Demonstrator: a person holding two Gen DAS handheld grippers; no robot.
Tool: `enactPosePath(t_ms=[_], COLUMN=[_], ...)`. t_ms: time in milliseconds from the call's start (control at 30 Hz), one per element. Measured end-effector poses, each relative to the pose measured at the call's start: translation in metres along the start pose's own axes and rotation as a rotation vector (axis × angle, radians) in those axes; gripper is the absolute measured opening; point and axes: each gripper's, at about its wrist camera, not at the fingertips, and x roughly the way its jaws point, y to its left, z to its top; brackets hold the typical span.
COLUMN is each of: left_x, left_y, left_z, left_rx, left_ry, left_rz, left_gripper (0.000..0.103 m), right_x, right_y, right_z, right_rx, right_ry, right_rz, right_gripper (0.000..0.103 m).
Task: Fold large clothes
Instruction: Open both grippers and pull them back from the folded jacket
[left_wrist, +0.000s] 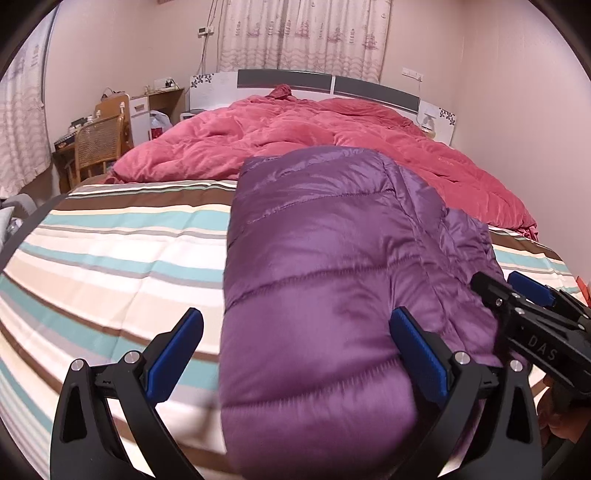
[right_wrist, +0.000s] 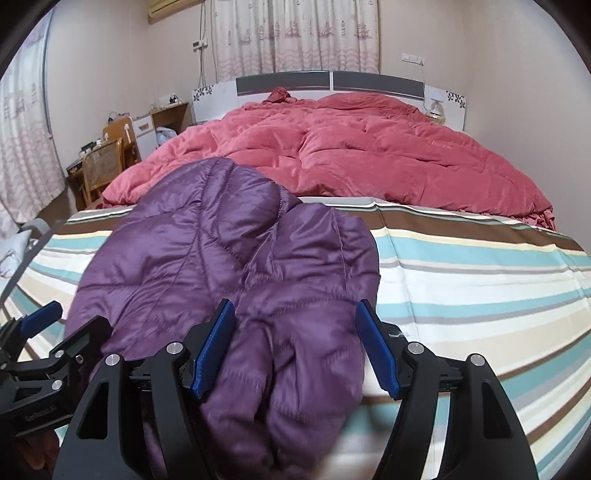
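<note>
A purple puffer jacket (left_wrist: 325, 258) lies folded into a thick bundle on the striped bed sheet (left_wrist: 110, 258). My left gripper (left_wrist: 295, 354) is open wide over its near end. The left pad hangs over bare sheet; the right pad rests on the jacket's top. In the right wrist view the jacket (right_wrist: 221, 251) bulges between the pads of my right gripper (right_wrist: 297, 347), whose jaws stand wide with the fabric not pinched. Each gripper shows in the other's view: the right gripper (left_wrist: 498, 286) by the jacket's right side, the left gripper (right_wrist: 62, 325) by its left side.
A crumpled red duvet (left_wrist: 295, 136) covers the far half of the bed up to the headboard (left_wrist: 288, 79). A wicker chair (left_wrist: 99, 144) and a desk stand left of the bed. Striped sheet (right_wrist: 480, 277) lies bare right of the jacket.
</note>
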Motion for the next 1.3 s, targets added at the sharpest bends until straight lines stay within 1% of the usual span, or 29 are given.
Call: enactPosePath(t_ms=[100, 200, 333, 467, 500, 567, 633, 700, 733, 767, 800, 967, 1100, 1300], left_x=[-0.009, -0.016, -0.028, -0.042, -0.047, -0.058, -0.068, -0.079, -0.084, -0.09, -0.095, -0.106, -0.113, -0.116], left_y=[-0.002, -0.004, -0.005, -0.008, -0.01, -0.015, -0.018, -0.019, -0.018, -0.018, -0.017, -0.01, -0.004, -0.007], left_z=[-0.003, -0.009, -0.015, -0.02, -0.022, -0.026, -0.029, -0.03, -0.031, -0.032, -0.034, -0.038, -0.046, -0.05], left_rx=[0.005, 0.018, 0.032, 0.057, 0.07, 0.093, 0.106, 0.098, 0.09, 0.08, 0.074, 0.038, 0.005, 0.011], left_ry=[0.004, 0.011, -0.003, -0.019, -0.024, -0.041, -0.057, -0.077, -0.089, -0.108, -0.118, -0.104, -0.091, -0.103], left_rz=[0.013, 0.022, 0.033, 0.066, 0.083, 0.122, 0.139, 0.147, 0.162, 0.184, 0.192, 0.18, 0.169, 0.17], left_gripper=[0.101, 0.101, 0.101, 0.101, 0.101, 0.101, 0.101, 0.101, 0.101, 0.101, 0.101, 0.101, 0.101, 0.101], right_x=[-0.009, -0.015, -0.024, -0.037, -0.041, -0.053, -0.064, -0.071, -0.077, -0.081, -0.084, -0.101, -0.107, -0.11], right_y=[-0.001, 0.0, -0.002, -0.003, -0.002, -0.001, -0.001, 0.001, 0.0, 0.0, 0.0, 0.0, -0.001, -0.003], right_z=[-0.004, -0.007, -0.012, -0.017, -0.02, -0.025, -0.031, -0.035, -0.038, -0.04, -0.043, -0.058, -0.063, -0.066], right_rx=[0.021, 0.015, 0.018, 0.027, 0.028, 0.031, 0.028, 0.019, 0.016, 0.016, 0.018, 0.002, -0.004, -0.009], right_ry=[-0.002, -0.003, -0.006, -0.015, -0.019, -0.037, -0.052, -0.059, -0.067, -0.073, -0.082, -0.111, -0.124, -0.125], right_rz=[0.013, 0.016, 0.029, 0.051, 0.057, 0.068, 0.085, 0.083, 0.08, 0.076, 0.069, 0.037, 0.02, 0.016], right_gripper=[0.068, 0.068, 0.068, 0.068, 0.074, 0.081, 0.081, 0.081, 0.083, 0.089, 0.092, 0.092, 0.093, 0.093])
